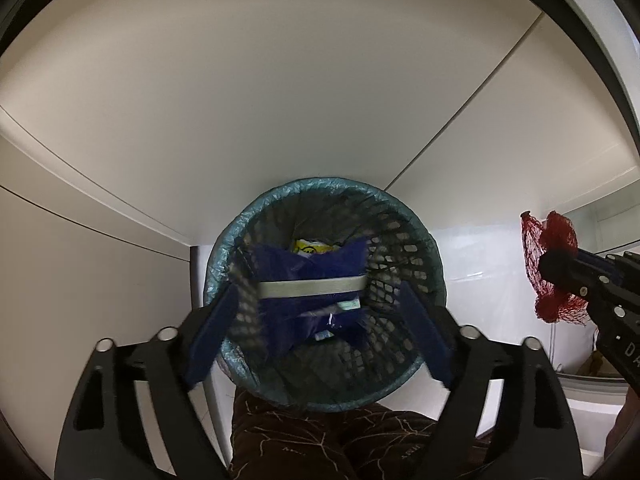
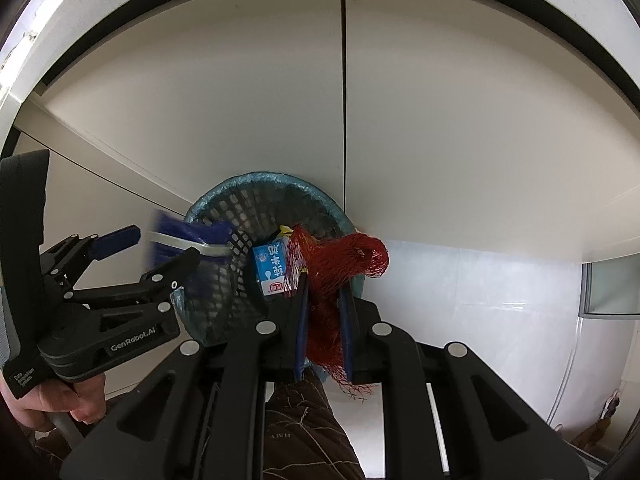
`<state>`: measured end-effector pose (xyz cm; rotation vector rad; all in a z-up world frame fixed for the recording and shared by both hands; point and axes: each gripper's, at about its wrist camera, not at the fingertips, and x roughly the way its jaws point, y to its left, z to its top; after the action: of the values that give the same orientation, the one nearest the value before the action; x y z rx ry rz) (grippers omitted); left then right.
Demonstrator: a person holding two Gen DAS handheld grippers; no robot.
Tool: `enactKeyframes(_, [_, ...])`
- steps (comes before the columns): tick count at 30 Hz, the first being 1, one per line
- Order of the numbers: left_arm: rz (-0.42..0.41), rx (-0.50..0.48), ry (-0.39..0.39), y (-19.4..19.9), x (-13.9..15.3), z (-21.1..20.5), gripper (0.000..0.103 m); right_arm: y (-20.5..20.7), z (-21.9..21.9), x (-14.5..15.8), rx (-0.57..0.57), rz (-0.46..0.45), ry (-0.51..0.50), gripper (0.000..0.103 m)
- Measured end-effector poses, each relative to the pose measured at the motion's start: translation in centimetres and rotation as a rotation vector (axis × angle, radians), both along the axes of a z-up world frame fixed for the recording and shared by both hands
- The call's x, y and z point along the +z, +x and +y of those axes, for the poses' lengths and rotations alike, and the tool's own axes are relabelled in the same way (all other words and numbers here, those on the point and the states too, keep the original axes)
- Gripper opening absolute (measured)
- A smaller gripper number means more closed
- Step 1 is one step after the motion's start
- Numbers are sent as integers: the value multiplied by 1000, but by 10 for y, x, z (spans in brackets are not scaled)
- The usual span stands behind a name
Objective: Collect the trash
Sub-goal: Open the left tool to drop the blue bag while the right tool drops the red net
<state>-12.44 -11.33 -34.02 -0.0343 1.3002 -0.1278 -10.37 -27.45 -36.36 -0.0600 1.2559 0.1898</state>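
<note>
A round mesh bin [image 1: 412,252] lined with a bluish plastic bag was seen standing on a pale floor [image 2: 460,288] against white cabinet doors [image 1: 280,100]. Inside the bin a yellow wrapper [image 1: 310,246] was visible near the far wall, and a small blue-and-white carton [image 2: 272,266] was seen in it in the right wrist view. A dark blue wrapper [image 1: 316,264] crossed by a pale band was blurred over the mouth of the bin; its band and long axis ran sideways across the left wrist view, between the two blue pads. Whether it was touched by anything could not be told, though no pad was seen pressing on it.

The left gripper [image 1: 320,328] was pointed steeply down at the bin, its fingers [image 1: 212,344] spread wide to either side of the rim, with nothing gripped.

The right gripper [image 2: 324,328] was held just beside the bin, on its right, also aimed downward. Its fingers [image 2: 301,328] were nearly together and clamped on a red net bag [image 2: 332,272]. The net was bunched above the fingertips and its frayed end trailed below them, so that its long axis ran along the fingers.

A hand [image 2: 52,400] was seen on the left gripper's handle, and dark brown patterned fabric [image 2: 308,432] lay below both grippers.
</note>
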Motion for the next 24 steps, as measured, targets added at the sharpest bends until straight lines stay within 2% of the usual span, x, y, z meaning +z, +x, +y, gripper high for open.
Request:
enactKeyframes(1, [-2,3,3,0,0,0,91,1,1,-2,1,0,1,13])
enactKeyframes(4, [-8,17,-4,0,3,5,97,2,2,-4,1,0,7,13])
enactKeyframes(8, [-12,13,14,-1,9,16,97,5,7,-6,9,1,22,13])
enactKeyframes(19, [-17,119,12,-10,23,68,97,15,52,-26,93,16,34,13])
enactKeyframes(22, [-18,129,20,-13,24,78,97,18,65,-35,107,28,44,15])
enactKeyframes(24, [-16,137,24,-14,24,84,97,19,72,-38,116,31,43,20])
